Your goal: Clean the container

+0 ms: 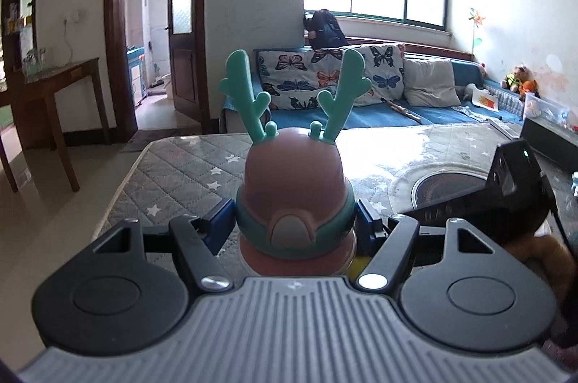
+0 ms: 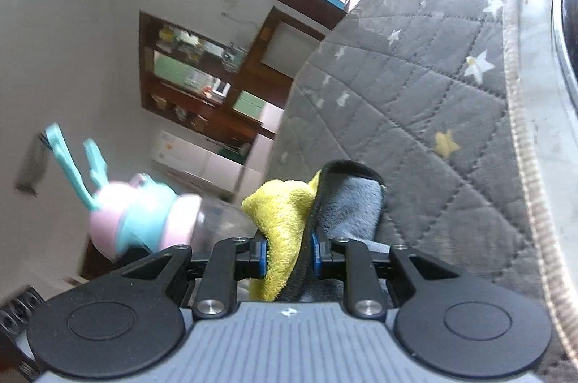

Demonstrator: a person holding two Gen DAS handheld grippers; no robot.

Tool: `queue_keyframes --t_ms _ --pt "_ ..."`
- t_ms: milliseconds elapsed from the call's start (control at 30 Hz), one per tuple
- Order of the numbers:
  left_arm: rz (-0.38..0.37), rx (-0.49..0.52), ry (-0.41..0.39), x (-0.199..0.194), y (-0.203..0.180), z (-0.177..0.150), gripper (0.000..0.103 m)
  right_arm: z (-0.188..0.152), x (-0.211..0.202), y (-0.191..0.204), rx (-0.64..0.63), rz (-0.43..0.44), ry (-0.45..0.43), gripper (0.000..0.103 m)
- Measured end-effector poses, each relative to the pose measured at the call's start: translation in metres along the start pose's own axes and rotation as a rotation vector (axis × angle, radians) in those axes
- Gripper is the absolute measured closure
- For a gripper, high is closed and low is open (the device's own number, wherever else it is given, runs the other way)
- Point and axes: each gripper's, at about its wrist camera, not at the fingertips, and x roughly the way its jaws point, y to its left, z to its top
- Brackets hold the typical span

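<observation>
The container, a child's water bottle with a pink domed lid, teal collar and teal antlers, sits upright between the blue pads of the left gripper, which press on its collar from both sides, so this claw is pinching the bottle just ahead of its own body. Beneath and beyond that claw spreads the grey quilted table cover with white stars; off to the claw's right a round dark recess is sunk into the tabletop, partly hidden by the black body of the right gripper.

In the right wrist view, the right gripper has its jaws drawn close on a folded cleaning cloth, yellow on one face and grey with a dark hem on the other, which sticks out ahead of the fingertips. The bottle lies to the left of this claw, near but apart from the cloth, its clear body blurred.

The step in hand appears to be bringing cloth to bottle: both are gripped, but no wiping contact shows yet. The next move calls for swinging the cloth leftward onto the clear body or lid and rubbing it while the left claw keeps the bottle steady; the antlers look slender and best avoided.
</observation>
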Motion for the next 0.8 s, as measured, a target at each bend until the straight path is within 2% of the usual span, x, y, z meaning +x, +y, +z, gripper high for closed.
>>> queue_keyframes --t_ms 167,500,633,800 --pt "0.063 -0.049 -0.002 -0.002 -0.010 0.001 0.033 -0.009 -0.012 0.031 -0.097 -0.085 0.013 0.082" --pt "0.231 -0.087 -0.044 -0.009 -0.043 0.004 0.033 -0.024 -0.028 0.062 -0.174 -0.123 0.019 0.082" --pt "0.254 -0.156 -0.049 -0.006 -0.044 0.007 0.033 -0.035 -0.031 0.078 -0.271 -0.166 0.016 0.080" --pt "0.267 -0.187 -0.062 -0.005 -0.047 0.008 0.034 -0.049 -0.042 0.098 -0.398 -0.219 -0.001 0.079"
